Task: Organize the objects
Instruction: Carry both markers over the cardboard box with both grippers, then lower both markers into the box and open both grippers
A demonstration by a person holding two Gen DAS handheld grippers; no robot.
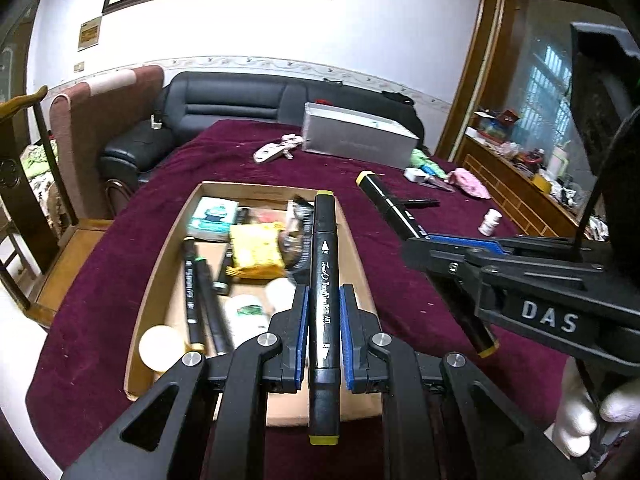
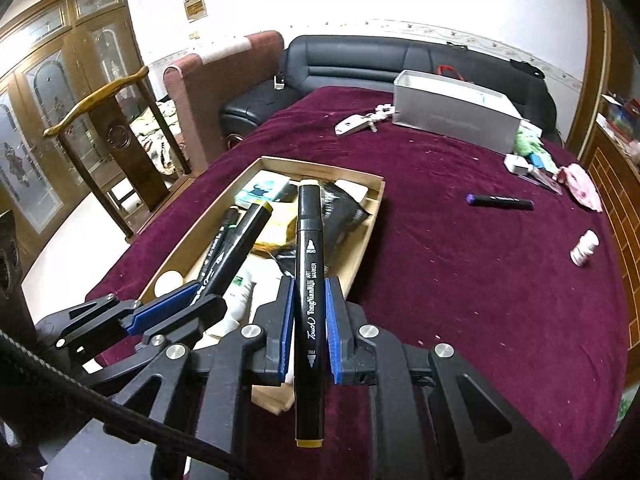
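Left gripper (image 1: 324, 332): nearest the left camera; its blue pads (image 1: 301, 332) are clamped on a black marker with an olive-yellow cap (image 1: 323, 300), gripped about mid-barrel.

Left marker axis: runs straight along the fingers, near cap toward the camera, far cap pointing away over the cardboard box (image 1: 160, 264).

Left marker over box: its far half hangs above the box's right side, over the packets and pens already inside; the near end reaches past the box's near edge.

Box: lies on the maroon tablecloth (image 1: 400, 280), long axis running near to far, roughly parallel with the left marker. It holds other markers (image 1: 192, 292), a yellow packet (image 1: 258, 250), a teal card and a white bottle.

Right gripper (image 2: 308, 330): pads pressed onto a second black marker with a mustard cap (image 2: 307, 300), also gripped mid-barrel, barrel in line with the fingers.

Right marker over box: from the right camera its far tip sits over the box's far right part, while the left camera shows it right of the box rim, so I cannot tell which is true.

Nearer hand: the left one looks better placed; a plain lowering and opening should drop its marker lengthwise into the box. The right one probably needs a small shift leftward first.

Loose items right: a purple-capped marker (image 2: 500, 201) and a small white bottle (image 2: 584, 253) lie well apart from both grippers, far right on the cloth.
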